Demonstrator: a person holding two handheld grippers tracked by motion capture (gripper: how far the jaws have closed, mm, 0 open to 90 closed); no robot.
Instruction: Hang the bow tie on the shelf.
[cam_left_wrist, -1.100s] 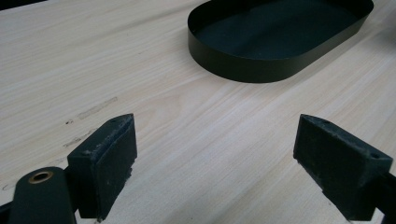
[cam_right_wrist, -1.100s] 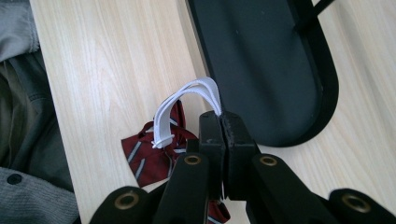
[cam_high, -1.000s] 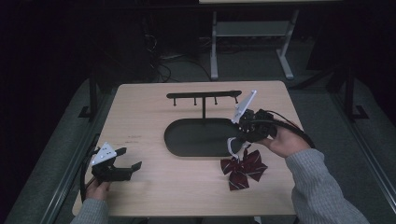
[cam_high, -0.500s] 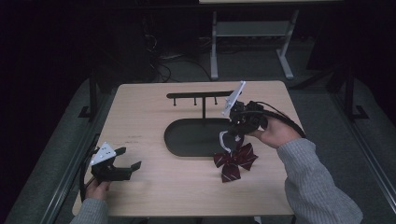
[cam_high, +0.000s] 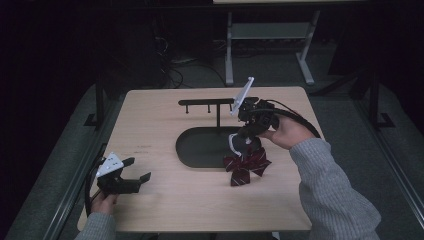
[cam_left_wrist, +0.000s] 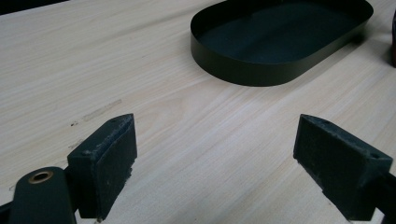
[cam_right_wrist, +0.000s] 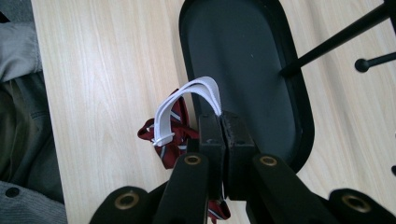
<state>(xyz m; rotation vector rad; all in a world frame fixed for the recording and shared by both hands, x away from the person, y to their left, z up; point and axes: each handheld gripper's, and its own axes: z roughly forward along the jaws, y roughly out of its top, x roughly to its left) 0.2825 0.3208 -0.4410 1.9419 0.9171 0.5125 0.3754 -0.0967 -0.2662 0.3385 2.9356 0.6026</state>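
Dark red cloth with pale stripes makes up the bow tie (cam_high: 246, 166), which hangs just at the near right edge of the black oval tray (cam_high: 200, 148), its lower folds brushing or nearly brushing the wooden table (cam_high: 150, 120); from the high view I cannot tell whether it is quite clear of the surface. A white elastic strap (cam_right_wrist: 187, 100) loops up from the bow, and the right gripper (cam_high: 240, 144) has its jaws pressed together on that strap, so the bow dangles beneath it. In the right gripper view the strap arches out of the closed jaws and runs back down to a small white clip on the cloth. I judge the bow tie to be very light and soft, folding and swinging freely, with nothing fragile about it. The strap looks like the sensible place to hold: it is thin, flat and gives the pads a firm bite, whereas the cloth lobes would crumple and might slip. Being elastic, it may stretch if tugged. The tray carries an upright post and a crossbar with pegs (cam_high: 207, 103), which stands behind the gripper. The left gripper (cam_high: 134, 170) rests low at the near left of the table, well apart from the tray, jaws spread wide and holding nothing.
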